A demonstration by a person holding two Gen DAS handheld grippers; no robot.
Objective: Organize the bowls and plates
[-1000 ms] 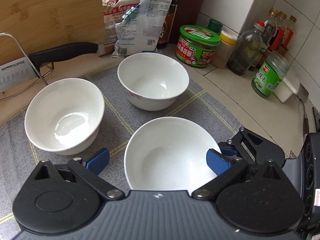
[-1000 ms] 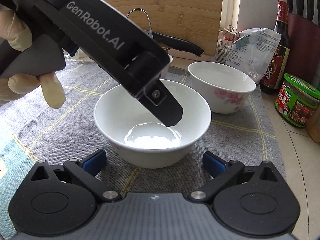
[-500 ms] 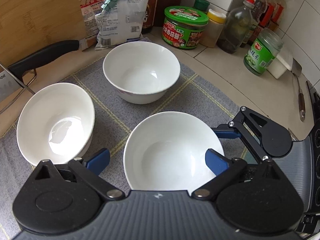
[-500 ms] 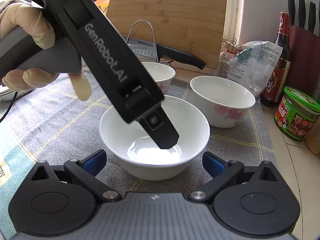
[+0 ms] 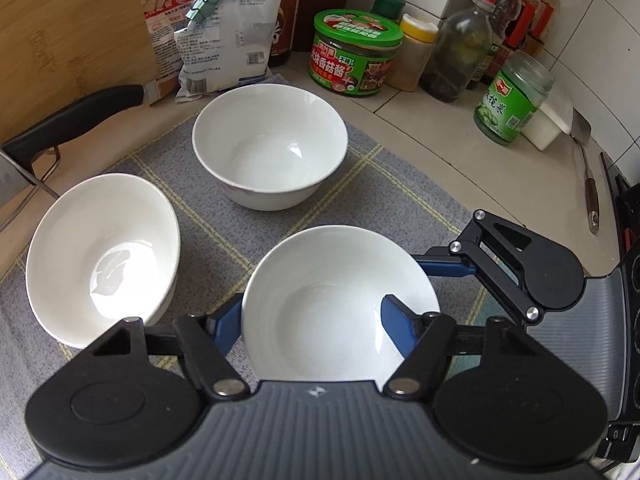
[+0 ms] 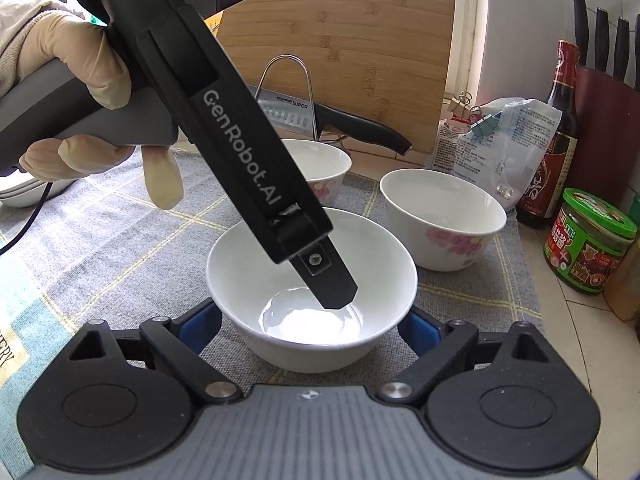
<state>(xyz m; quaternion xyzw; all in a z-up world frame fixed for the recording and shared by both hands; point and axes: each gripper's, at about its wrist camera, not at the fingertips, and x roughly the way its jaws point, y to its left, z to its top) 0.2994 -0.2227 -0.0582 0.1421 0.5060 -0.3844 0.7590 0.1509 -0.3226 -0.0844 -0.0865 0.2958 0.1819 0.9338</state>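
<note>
I am watching the nearest white bowl point(image 5: 320, 276) sitting upright on the grey checked mat point(image 5: 400, 192), in front of two more white bowls, one behind it point(image 5: 270, 148) and one to its left point(image 5: 100, 252). The left gripper point(image 5: 312, 308), carried by a gloved hand point(image 6: 80, 60), is straddling the bowl's left wall: one pad is lying outside the rim, the other is hanging inside the bowl, clear of that wall, its jaws having just been closing. The right gripper point(image 6: 310, 316) is bracketing the same bowl from outside, its jaws also just narrowing; I cannot tell whether its pads are pressing.
</note>
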